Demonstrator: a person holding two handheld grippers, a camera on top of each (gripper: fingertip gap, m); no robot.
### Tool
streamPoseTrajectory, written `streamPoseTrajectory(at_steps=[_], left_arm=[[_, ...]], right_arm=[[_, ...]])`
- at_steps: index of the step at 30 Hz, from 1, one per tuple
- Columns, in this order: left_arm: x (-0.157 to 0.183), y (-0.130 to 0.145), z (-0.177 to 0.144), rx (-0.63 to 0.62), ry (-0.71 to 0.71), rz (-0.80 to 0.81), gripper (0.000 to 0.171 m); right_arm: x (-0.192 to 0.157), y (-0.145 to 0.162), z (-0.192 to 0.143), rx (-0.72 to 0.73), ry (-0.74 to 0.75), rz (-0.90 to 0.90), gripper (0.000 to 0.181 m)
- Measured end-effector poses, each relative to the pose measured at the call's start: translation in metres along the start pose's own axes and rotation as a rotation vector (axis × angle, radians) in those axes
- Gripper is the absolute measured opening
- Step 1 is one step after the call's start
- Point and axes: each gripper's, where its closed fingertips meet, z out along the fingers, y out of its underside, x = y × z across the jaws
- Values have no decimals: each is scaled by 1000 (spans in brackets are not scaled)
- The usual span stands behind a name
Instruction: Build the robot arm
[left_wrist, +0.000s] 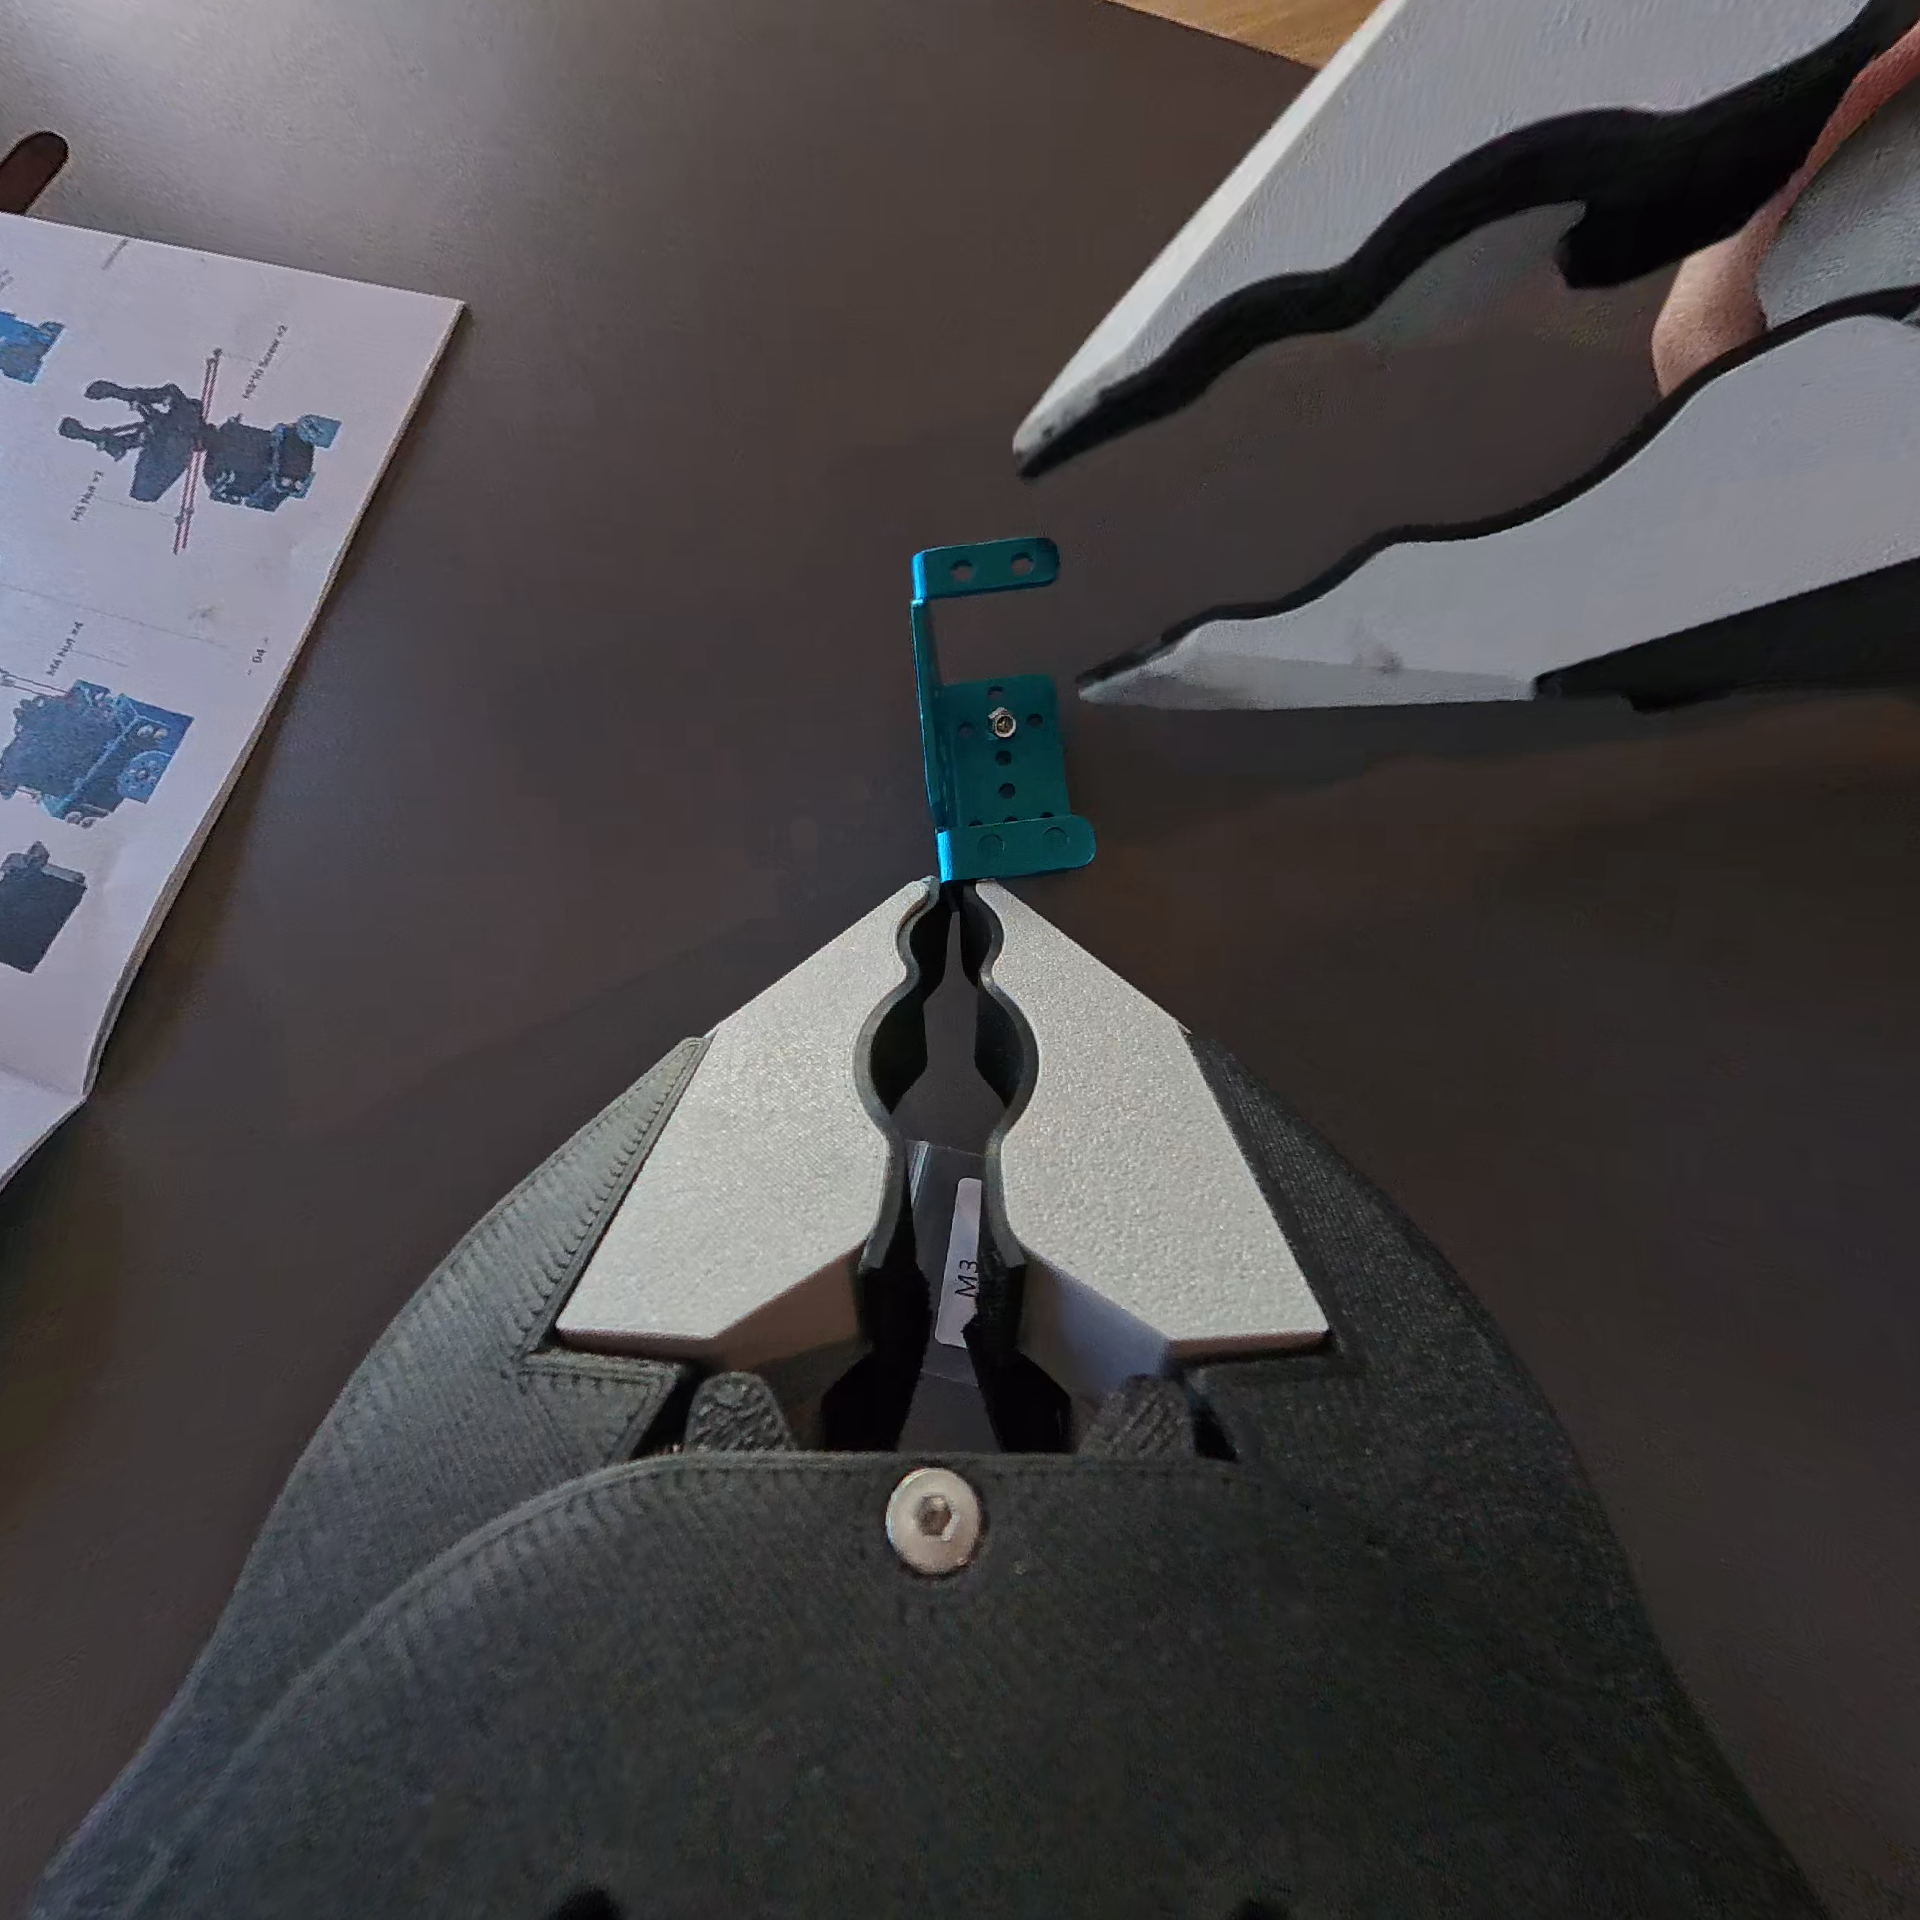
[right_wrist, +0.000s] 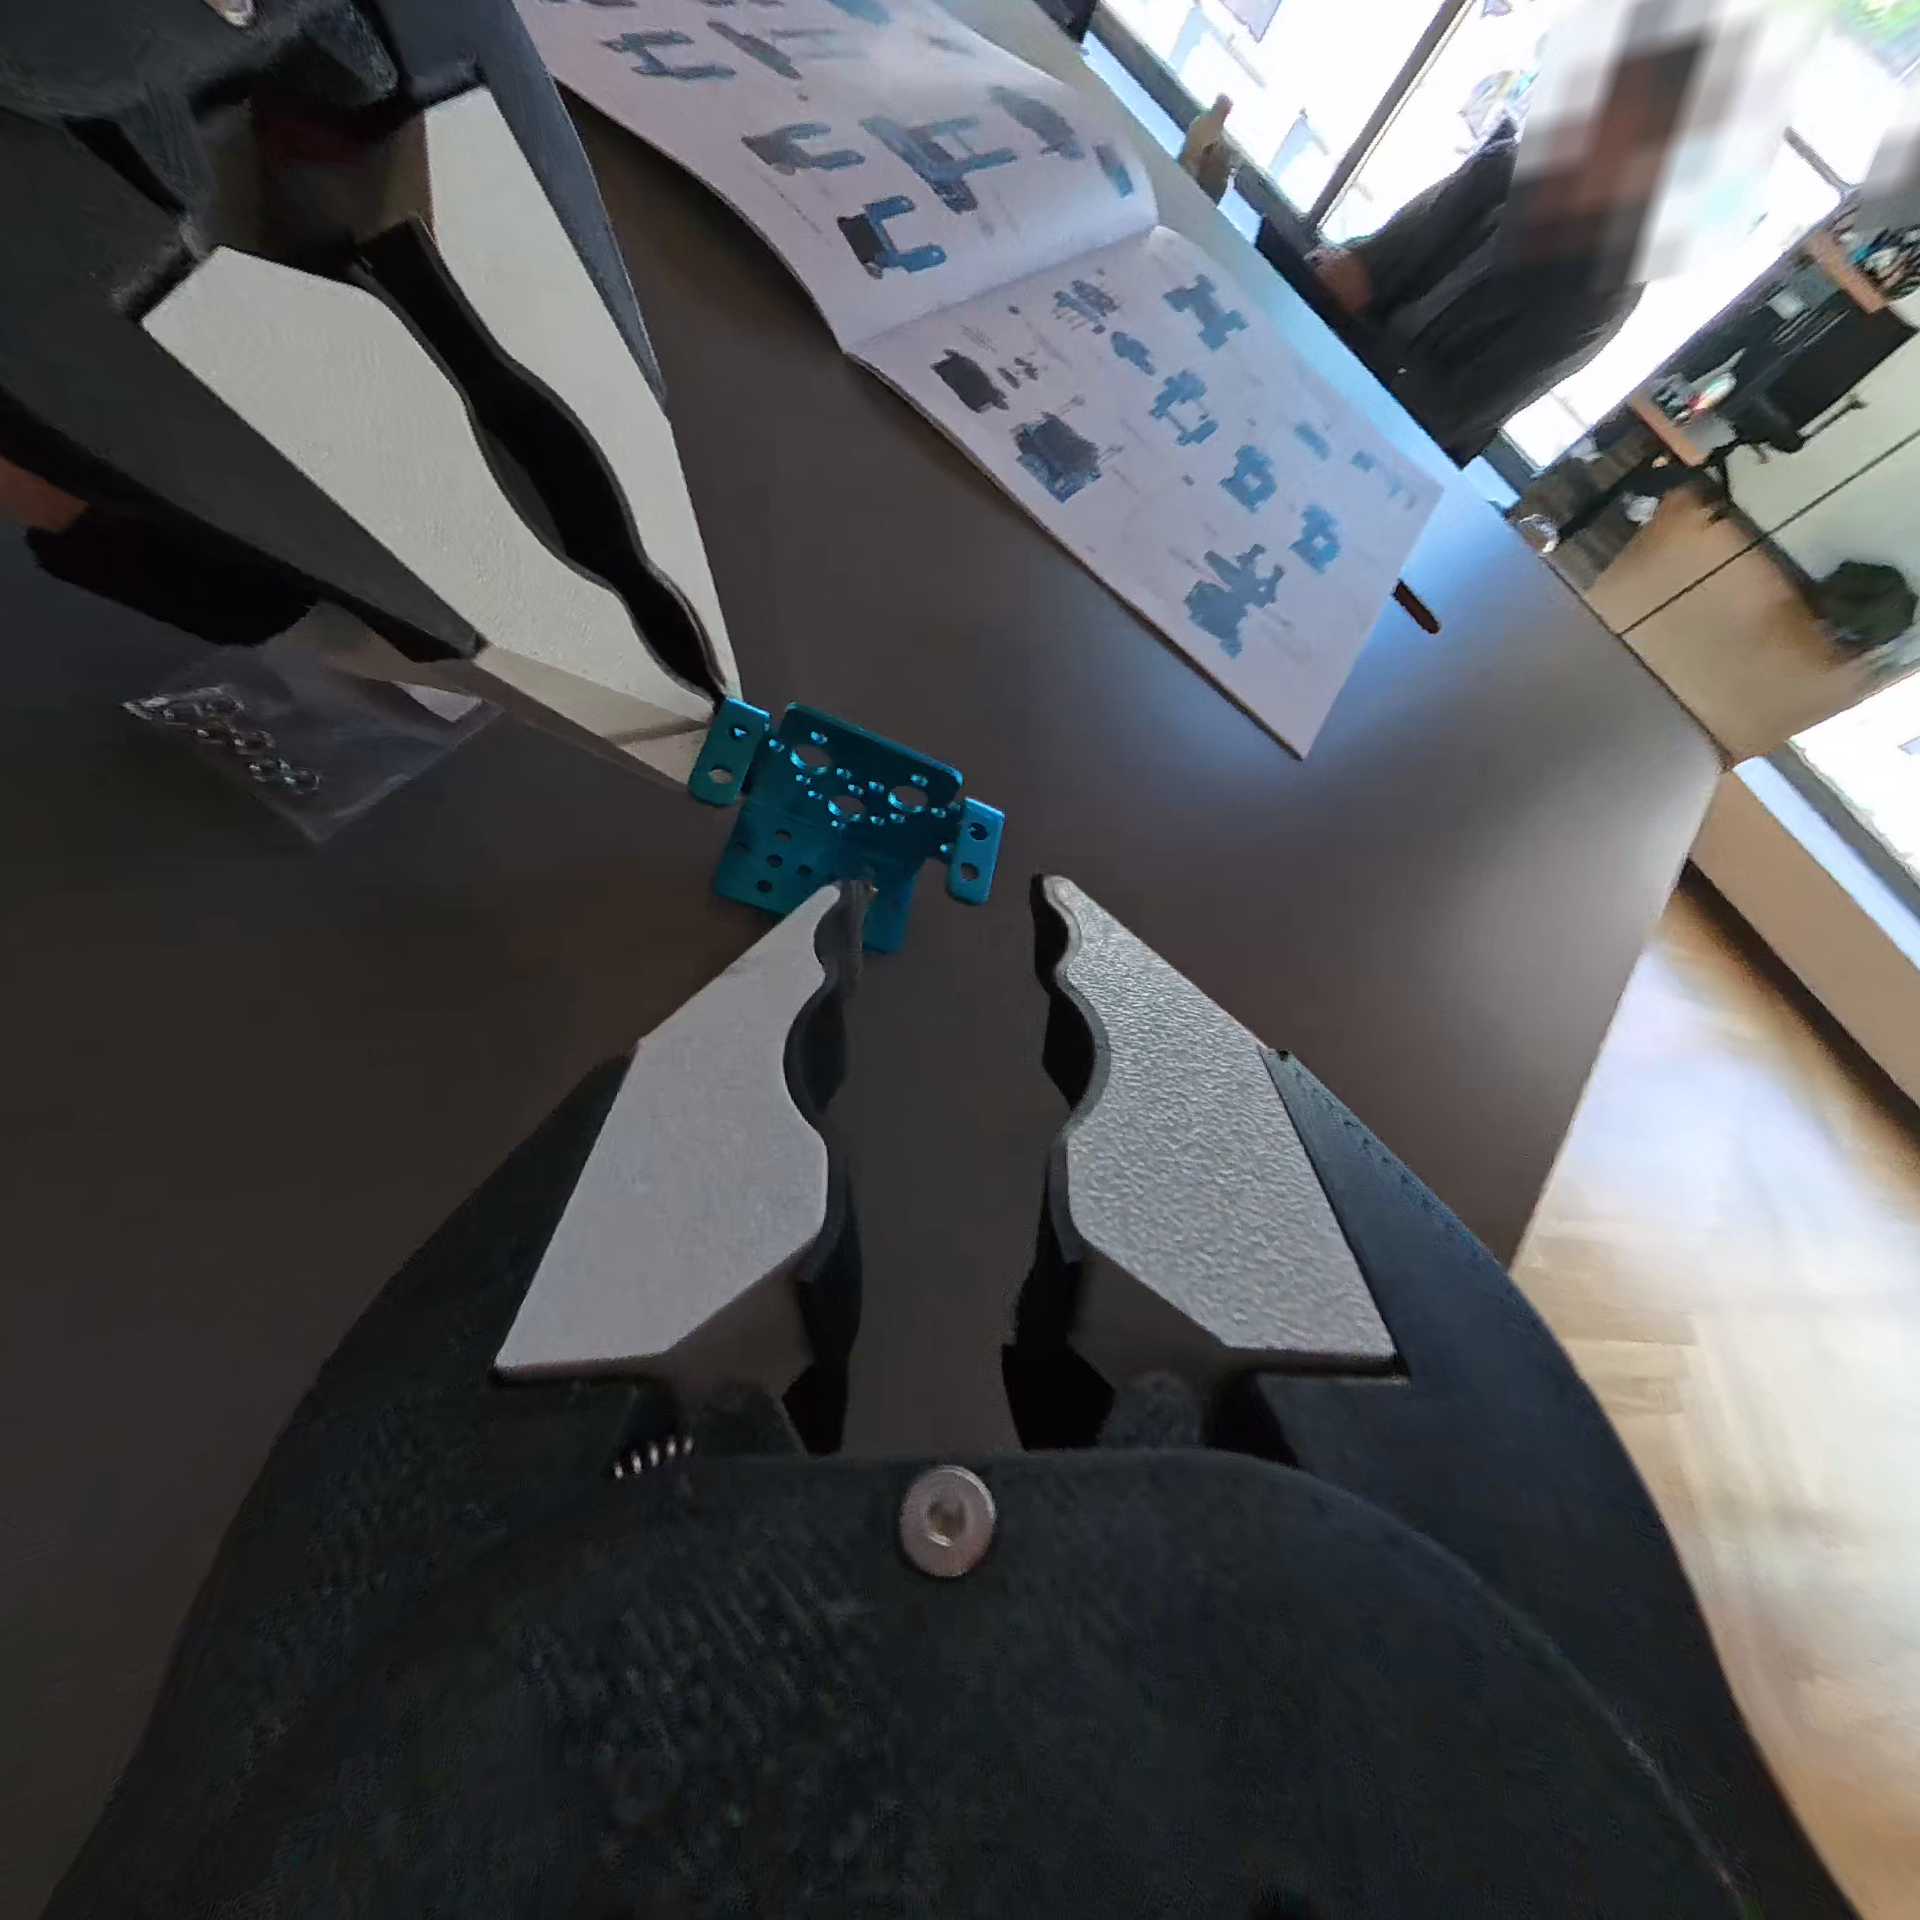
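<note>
Left gripper (left_wrist: 956, 891) is pinched nearly closed, its tips nipping the near edge of a blue bracket (left_wrist: 992, 758) that stands on the dark desk (left_wrist: 623, 727) just ahead of it. Right gripper (left_wrist: 1055, 571) comes in from the side with its jaws spread moderately wide and nothing between them. One fingertip sits just beside the bracket's perforated face, but whether it touches cannot be told.

The bracket is thin folded metal, anodised bright blue, with a drilled plate in the middle and small two-hole tabs bent out at either end. A small silvery screw (left_wrist: 1000, 719) sits in one of the plate's holes.

An open instruction booklet (left_wrist: 208, 623) with blue-and-black drawings lies well apart on the desk. A clear bag of small hardware (right_wrist: 260, 748) lies beside the left gripper.
</note>
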Motion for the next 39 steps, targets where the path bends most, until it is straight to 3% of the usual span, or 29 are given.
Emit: streamPoseTrajectory(at_steps=[9, 20, 39], left_arm=[[0, 0, 0, 0, 4, -2, 1], [1, 0, 0, 0, 3, 2, 1], [1, 0, 1, 0, 5, 5, 1]], right_arm=[[1, 13, 16, -47, -108, 202, 42], [1, 11, 24, -70, -59, 89, 40], [3, 11, 24, -64, -58, 113, 38]])
